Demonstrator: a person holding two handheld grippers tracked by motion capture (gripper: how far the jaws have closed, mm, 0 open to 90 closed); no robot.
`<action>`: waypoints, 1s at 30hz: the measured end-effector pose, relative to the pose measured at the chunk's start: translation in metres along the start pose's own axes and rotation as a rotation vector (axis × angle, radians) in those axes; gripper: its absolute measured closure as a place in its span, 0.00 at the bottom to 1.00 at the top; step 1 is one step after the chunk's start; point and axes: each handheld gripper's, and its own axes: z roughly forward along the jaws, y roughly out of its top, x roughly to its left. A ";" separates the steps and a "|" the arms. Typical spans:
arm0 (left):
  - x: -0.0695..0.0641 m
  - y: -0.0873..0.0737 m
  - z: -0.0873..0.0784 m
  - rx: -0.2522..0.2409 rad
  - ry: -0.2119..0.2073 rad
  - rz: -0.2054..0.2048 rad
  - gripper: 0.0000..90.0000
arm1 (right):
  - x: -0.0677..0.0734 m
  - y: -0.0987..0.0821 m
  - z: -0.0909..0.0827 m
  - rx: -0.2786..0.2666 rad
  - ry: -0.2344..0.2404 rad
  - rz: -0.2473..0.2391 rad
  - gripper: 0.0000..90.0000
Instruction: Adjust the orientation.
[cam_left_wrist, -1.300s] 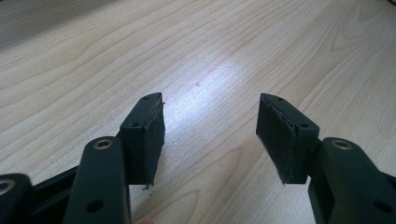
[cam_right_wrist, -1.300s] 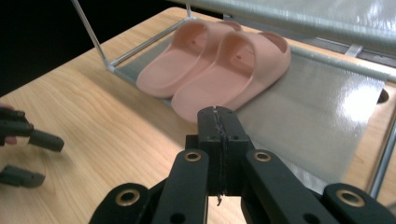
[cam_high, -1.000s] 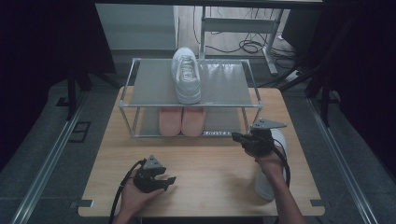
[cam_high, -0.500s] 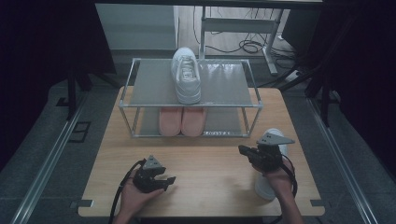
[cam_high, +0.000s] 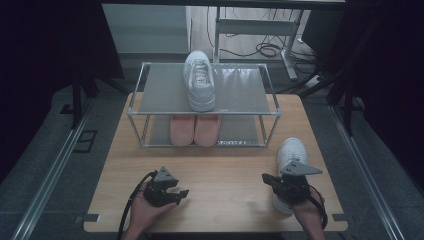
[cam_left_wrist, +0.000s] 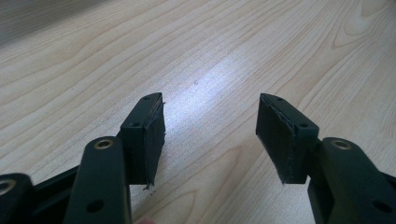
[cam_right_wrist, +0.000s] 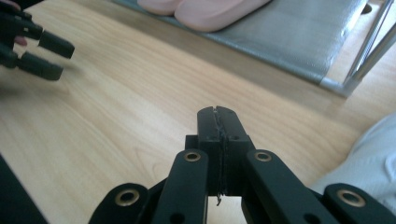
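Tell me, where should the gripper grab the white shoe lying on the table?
Best bet: the white shoe lies flat on the table, toe toward the rack. Grip the collar rim at the heel, coming from above, one jaw inside the opening, one outside. The right hand-held gripper sits beside it, jaws shut, so it must open first.

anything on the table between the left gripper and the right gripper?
Nothing: in the high view, bare wooden tabletop runs from the left gripper to the right gripper. The white sneaker lies on the right gripper's far side, not between them.
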 end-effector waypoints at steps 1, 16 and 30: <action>0.000 0.000 0.000 -0.001 0.000 0.000 0.47 | 0.002 -0.003 -0.002 0.003 0.000 0.000 0.99; -0.001 -0.001 0.003 0.011 0.004 0.003 0.47 | 0.003 -0.037 -0.009 0.076 -0.061 0.023 0.99; 0.000 -0.001 0.003 0.011 0.004 0.002 0.47 | 0.006 -0.043 -0.012 0.099 -0.128 0.003 1.00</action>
